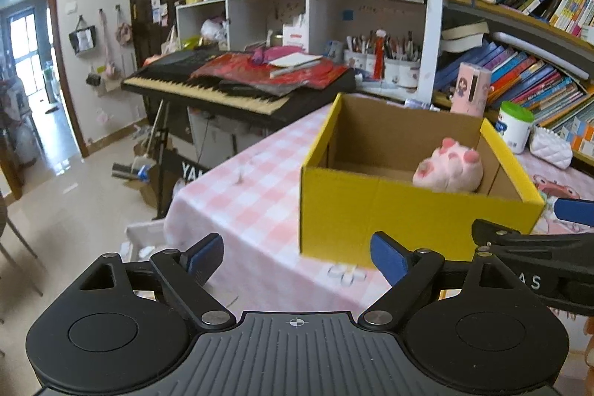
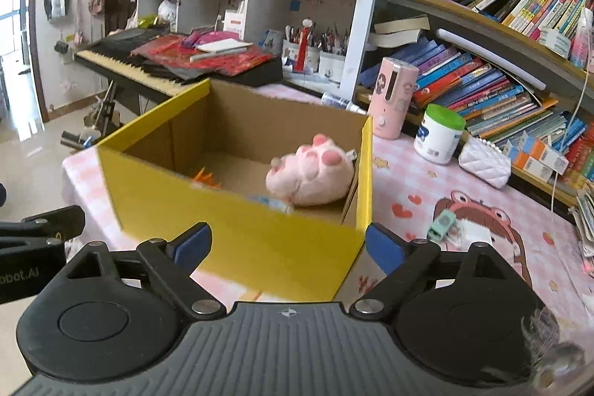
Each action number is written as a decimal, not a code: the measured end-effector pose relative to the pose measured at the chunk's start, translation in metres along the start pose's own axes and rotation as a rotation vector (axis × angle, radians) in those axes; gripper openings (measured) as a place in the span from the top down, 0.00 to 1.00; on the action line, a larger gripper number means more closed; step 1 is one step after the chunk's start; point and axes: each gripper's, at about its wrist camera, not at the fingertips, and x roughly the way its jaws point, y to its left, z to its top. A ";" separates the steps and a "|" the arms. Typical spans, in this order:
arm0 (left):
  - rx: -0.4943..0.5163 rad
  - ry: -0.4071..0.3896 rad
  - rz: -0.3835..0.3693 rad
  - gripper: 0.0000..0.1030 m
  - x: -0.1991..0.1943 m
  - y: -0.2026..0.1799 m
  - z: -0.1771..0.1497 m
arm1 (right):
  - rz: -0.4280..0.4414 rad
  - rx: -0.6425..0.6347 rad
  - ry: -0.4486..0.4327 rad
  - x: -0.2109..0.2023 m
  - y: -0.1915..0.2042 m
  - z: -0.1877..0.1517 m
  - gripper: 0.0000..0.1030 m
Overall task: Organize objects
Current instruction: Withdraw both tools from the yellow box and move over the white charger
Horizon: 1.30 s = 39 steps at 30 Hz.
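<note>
Hovering wide open before the yellow box (image 2: 237, 240), both grippers hold nothing.
Left gripper (image 1: 297, 258) and right gripper (image 2: 287, 247) touch nothing; the pink plush toy (image 2: 310, 175) lies inside the box on the table (image 1: 237, 195).

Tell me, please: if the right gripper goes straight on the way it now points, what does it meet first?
Most likely the near yellow wall of the cardboard box, which fills the gap ahead of the open right gripper. Depth is unclear.

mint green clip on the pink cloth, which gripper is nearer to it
Right. The mint green clip lies just beyond the right gripper, off its right finger. The left gripper is across the yellow box, at its far corner.
</note>
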 end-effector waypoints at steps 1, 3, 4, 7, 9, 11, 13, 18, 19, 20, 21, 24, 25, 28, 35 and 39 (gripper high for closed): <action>0.000 0.006 -0.001 0.14 -0.003 0.002 -0.003 | -0.002 -0.003 0.004 -0.004 0.003 -0.004 0.12; 0.004 0.013 -0.003 0.14 -0.007 0.005 -0.008 | -0.011 -0.007 0.011 -0.012 0.008 -0.011 0.08; 0.007 0.016 -0.004 0.14 -0.009 0.007 -0.010 | -0.018 -0.010 0.014 -0.015 0.010 -0.014 0.07; 0.030 0.029 -0.006 0.14 -0.015 0.008 -0.018 | -0.048 -0.014 0.028 -0.024 0.016 -0.023 0.05; 0.049 0.035 -0.010 0.13 -0.019 0.007 -0.021 | -0.070 -0.010 0.041 -0.028 0.018 -0.029 0.04; 0.071 0.037 -0.020 0.13 -0.023 0.007 -0.025 | -0.087 -0.003 0.051 -0.032 0.018 -0.033 0.04; 0.088 0.039 -0.029 0.11 -0.027 0.007 -0.029 | -0.100 0.007 0.062 -0.035 0.019 -0.038 0.03; 0.123 0.050 -0.036 0.09 -0.036 0.007 -0.038 | -0.127 0.024 0.082 -0.044 0.023 -0.049 0.02; 0.127 0.053 -0.037 0.09 -0.038 0.007 -0.039 | -0.130 0.026 0.086 -0.046 0.024 -0.052 0.02; 0.129 0.055 -0.038 0.09 -0.039 0.008 -0.041 | -0.132 0.028 0.090 -0.048 0.025 -0.054 0.01; 0.132 0.056 -0.038 0.09 -0.041 0.009 -0.043 | -0.136 0.030 0.093 -0.050 0.026 -0.056 0.00; 0.143 0.061 -0.044 0.09 -0.045 0.010 -0.048 | -0.144 0.041 0.099 -0.055 0.027 -0.062 0.00; 0.149 0.063 -0.046 0.09 -0.046 0.009 -0.049 | -0.147 0.047 0.102 -0.057 0.027 -0.065 0.00; 0.165 0.070 -0.053 0.09 -0.049 0.009 -0.054 | -0.156 0.059 0.112 -0.061 0.027 -0.071 0.00; 0.189 0.096 -0.081 0.08 -0.052 0.005 -0.063 | -0.179 0.080 0.138 -0.069 0.025 -0.084 0.00; 0.207 0.110 -0.107 0.08 -0.051 -0.001 -0.067 | -0.201 0.097 0.153 -0.073 0.019 -0.090 0.00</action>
